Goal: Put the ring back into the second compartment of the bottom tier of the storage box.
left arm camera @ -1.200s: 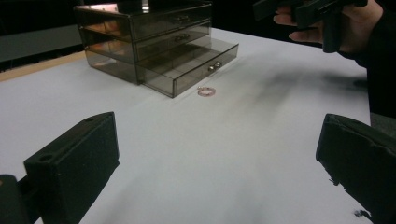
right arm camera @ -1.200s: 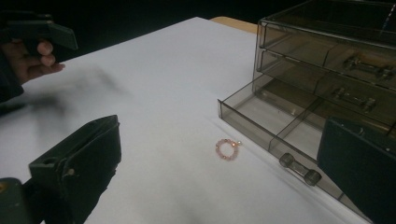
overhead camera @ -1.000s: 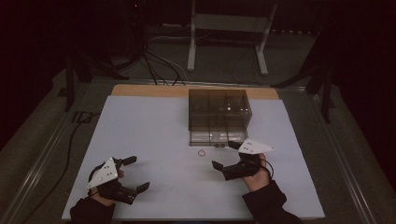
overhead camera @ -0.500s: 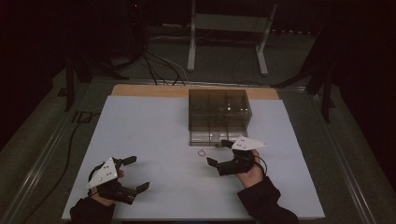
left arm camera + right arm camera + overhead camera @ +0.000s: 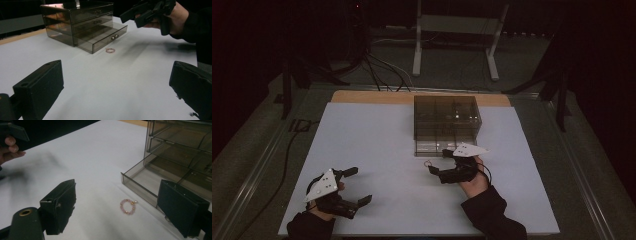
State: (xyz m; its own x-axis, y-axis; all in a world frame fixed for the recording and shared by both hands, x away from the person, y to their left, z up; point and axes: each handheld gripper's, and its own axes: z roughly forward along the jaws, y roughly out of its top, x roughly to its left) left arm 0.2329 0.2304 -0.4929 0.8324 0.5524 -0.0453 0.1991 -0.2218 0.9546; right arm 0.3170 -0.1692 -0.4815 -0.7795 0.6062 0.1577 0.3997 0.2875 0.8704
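Pink bead bracelet (image 5: 128,206) flat on the white table (image 5: 377,135), just in front of the open bottom drawer (image 5: 150,180) of the smoky drawer box (image 5: 446,117). Right gripper (image 5: 439,162) near the bracelet, jaws spread but just closing, nothing pinched. Left gripper (image 5: 358,186) well apart, jaws spread, empty.

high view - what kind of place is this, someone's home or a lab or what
Most likely a lab or recording setup, not a home: one white table stands lit in a dark room, loose cables run over the floor behind it beside a metal stand, and on the table sits a small clear drawer box.
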